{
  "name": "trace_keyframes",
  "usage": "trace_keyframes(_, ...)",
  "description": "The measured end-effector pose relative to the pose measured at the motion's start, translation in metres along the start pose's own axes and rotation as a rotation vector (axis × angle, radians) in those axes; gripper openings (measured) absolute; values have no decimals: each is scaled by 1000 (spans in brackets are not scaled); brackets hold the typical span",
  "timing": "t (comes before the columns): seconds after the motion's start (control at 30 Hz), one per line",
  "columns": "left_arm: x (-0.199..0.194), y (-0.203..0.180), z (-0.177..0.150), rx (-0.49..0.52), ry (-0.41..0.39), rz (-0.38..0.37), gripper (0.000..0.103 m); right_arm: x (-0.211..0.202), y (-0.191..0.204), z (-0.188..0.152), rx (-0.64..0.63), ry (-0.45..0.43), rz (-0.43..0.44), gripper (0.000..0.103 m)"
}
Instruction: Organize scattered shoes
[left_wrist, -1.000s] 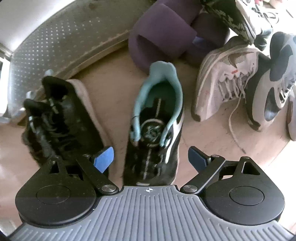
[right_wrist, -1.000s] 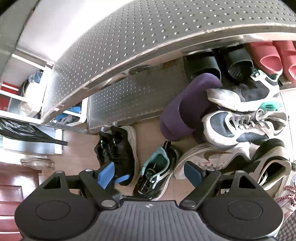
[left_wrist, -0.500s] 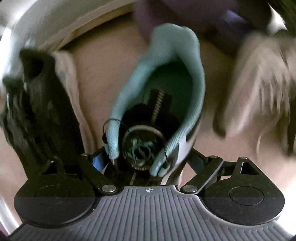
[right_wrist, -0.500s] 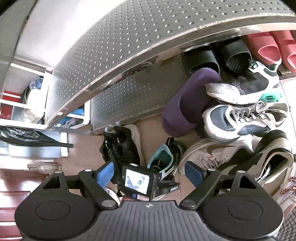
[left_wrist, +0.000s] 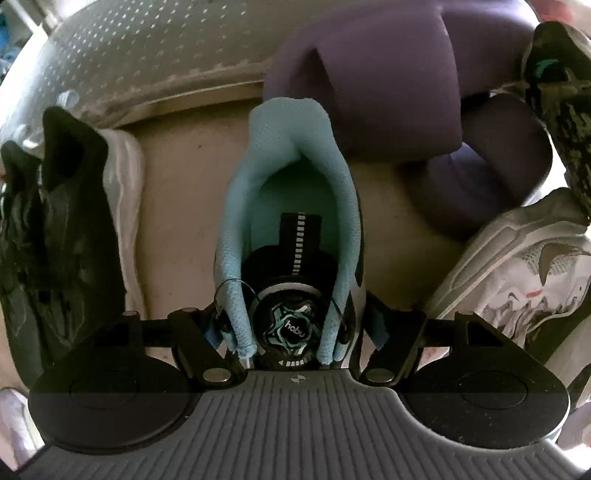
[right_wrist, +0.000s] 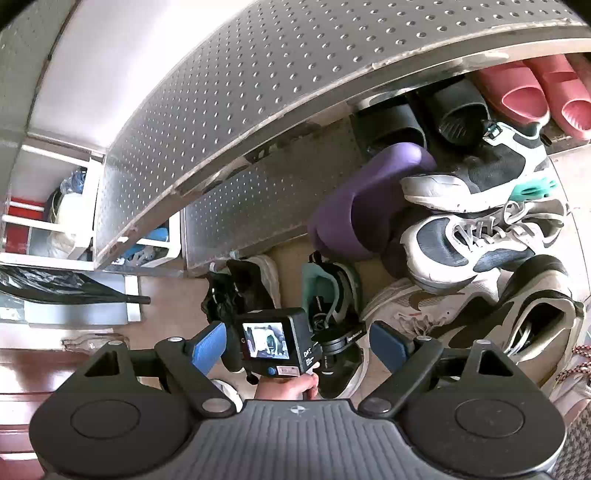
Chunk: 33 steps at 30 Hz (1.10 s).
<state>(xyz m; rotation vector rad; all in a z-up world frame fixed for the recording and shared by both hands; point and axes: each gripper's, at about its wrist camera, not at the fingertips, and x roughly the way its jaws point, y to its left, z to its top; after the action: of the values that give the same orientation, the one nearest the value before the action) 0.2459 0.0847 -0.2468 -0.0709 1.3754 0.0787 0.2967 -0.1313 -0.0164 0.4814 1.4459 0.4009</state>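
Observation:
A black sneaker with a teal lining and a dial lace (left_wrist: 295, 184) stands on the floor, heel away from me. My left gripper (left_wrist: 295, 330) points down over its tongue, one blue pad on each side of the shoe. Its jaws are closing; the pads are close to the shoe's sides, and I see no firm squeeze. In the right wrist view the same shoe (right_wrist: 332, 291) lies below the left gripper's camera body (right_wrist: 273, 343), which a hand (right_wrist: 288, 387) holds. My right gripper (right_wrist: 295, 343) hovers higher, open and with nothing held.
A black sneaker (left_wrist: 55, 240) lies just left of the teal one. Purple slippers (left_wrist: 388, 92) and a white sneaker (left_wrist: 517, 277) crowd its right. A perforated metal shoe rack (right_wrist: 295, 92) stands behind, with black slippers (right_wrist: 424, 114) and pink slippers (right_wrist: 535, 96) under its shelf.
My left gripper has come down over the teal-lined sneaker and its jaws have narrowed around it. It now shows in the right wrist view. The right gripper has stayed put.

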Motion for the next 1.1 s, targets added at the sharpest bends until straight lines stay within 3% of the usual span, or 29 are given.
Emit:
trace_keyframes(0.1, -6, 4, 5, -22, 64, 5, 74, 0, 2, 1, -27, -8, -8, 89)
trace_keyframes(0.13, -12, 6, 7, -29, 110, 24, 82, 2, 3, 2, -31, -10, -27, 89)
trace_keyframes(0.17, -20, 8, 8, -25, 145, 55, 87, 3, 4, 3, -33, -13, -39, 89)
trace_keyframes(0.3, -71, 22, 7, 24, 210, 177, 87, 7, 4, 9, -4, -59, -41, 89)
trace_keyframes(0.4, -139, 37, 4, 69, 138, 181, 88, 14, 5, 11, -4, -85, -41, 89)
trace_keyframes(0.53, -235, 28, -2, 92, -74, 167, 98, 48, 19, 11, -123, -87, -94, 84)
trace_keyframes(0.63, -260, 28, -4, 37, -230, 116, 100, 74, 27, 12, -251, -120, -111, 77)
trace_keyframes(0.67, -256, 30, -2, 9, -243, 112, 99, 90, 30, 13, -321, -132, -125, 74)
trace_keyframes(0.7, -251, 33, 3, -4, -223, 106, 99, 104, 31, 15, -377, -143, -141, 68)
trace_keyframes(0.77, -242, 35, 14, 4, -173, 77, 98, 132, 29, 22, -439, -156, -183, 66)
trace_keyframes(0.8, -239, 35, 19, 26, -177, 68, 97, 149, 25, 27, -446, -157, -209, 66)
trace_keyframes(0.9, -239, 47, 22, 43, -188, 164, 97, 195, 10, 42, -423, -134, -261, 65)
trace_keyframes(1.0, -240, 61, 22, 27, -191, 170, 98, 232, 4, 48, -416, -122, -332, 67)
trace_keyframes(1.03, -240, 65, 22, 21, -192, 161, 98, 245, 2, 50, -413, -118, -355, 62)
trace_keyframes(1.07, -241, 69, 22, 14, -192, 153, 98, 251, 3, 50, -416, -118, -372, 48)
trace_keyframes(1.1, -243, 73, 21, 3, -195, 150, 98, 250, 7, 46, -426, -125, -378, 48)
